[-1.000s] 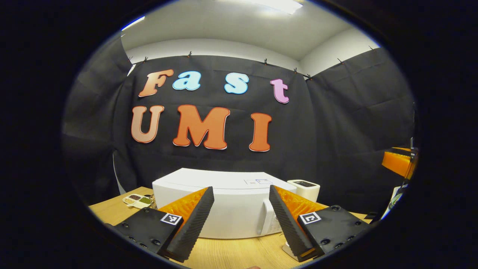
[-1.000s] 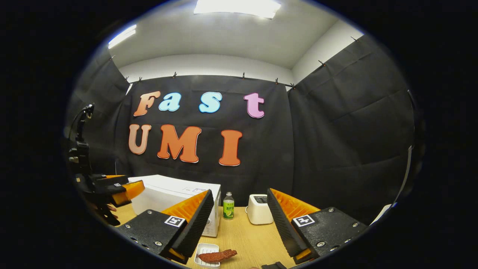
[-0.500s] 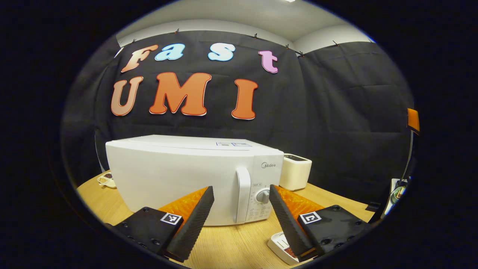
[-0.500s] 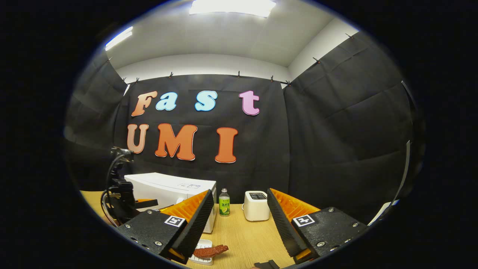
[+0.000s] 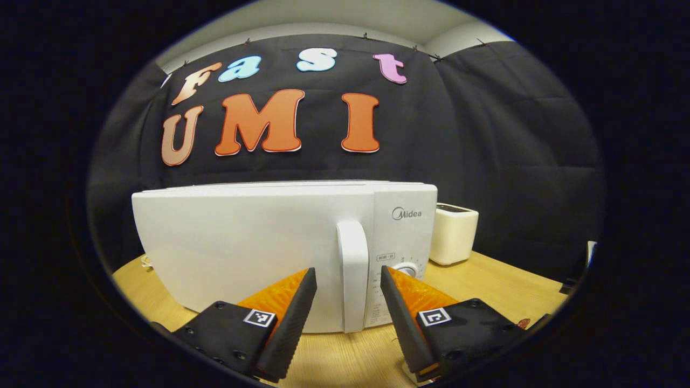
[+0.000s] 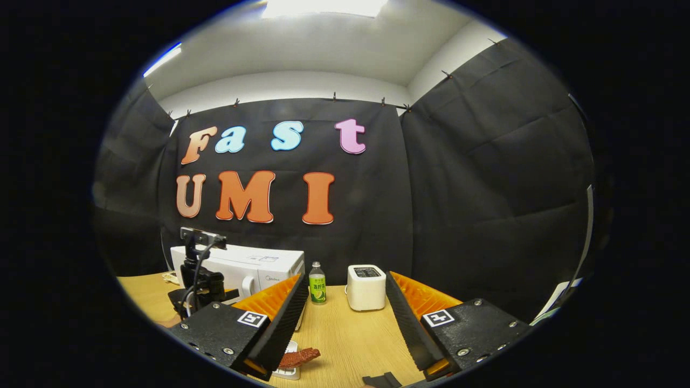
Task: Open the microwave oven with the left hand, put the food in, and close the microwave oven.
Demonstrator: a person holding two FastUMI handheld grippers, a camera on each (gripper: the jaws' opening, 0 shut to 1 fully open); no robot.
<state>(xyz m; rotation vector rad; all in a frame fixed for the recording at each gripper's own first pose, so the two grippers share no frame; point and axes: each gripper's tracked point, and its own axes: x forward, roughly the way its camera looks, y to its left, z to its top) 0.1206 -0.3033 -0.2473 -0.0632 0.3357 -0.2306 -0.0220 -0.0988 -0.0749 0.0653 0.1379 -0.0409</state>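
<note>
the white box-shaped microwave oven stands shut on the pale wooden table, and its tall white vertical door handle lies straight ahead of the left gripper, in line with the gap between its spread fingers. the handle's long axis runs upright. the right gripper, also spread and empty, hangs farther off over the reddish-brown strip of food on its small white dish, so the left is plainly nearer the door.

A white microwave oven, a cream toaster, a green-labelled bottle and reddish-brown food are seen on a light wood-grain desk.
</note>
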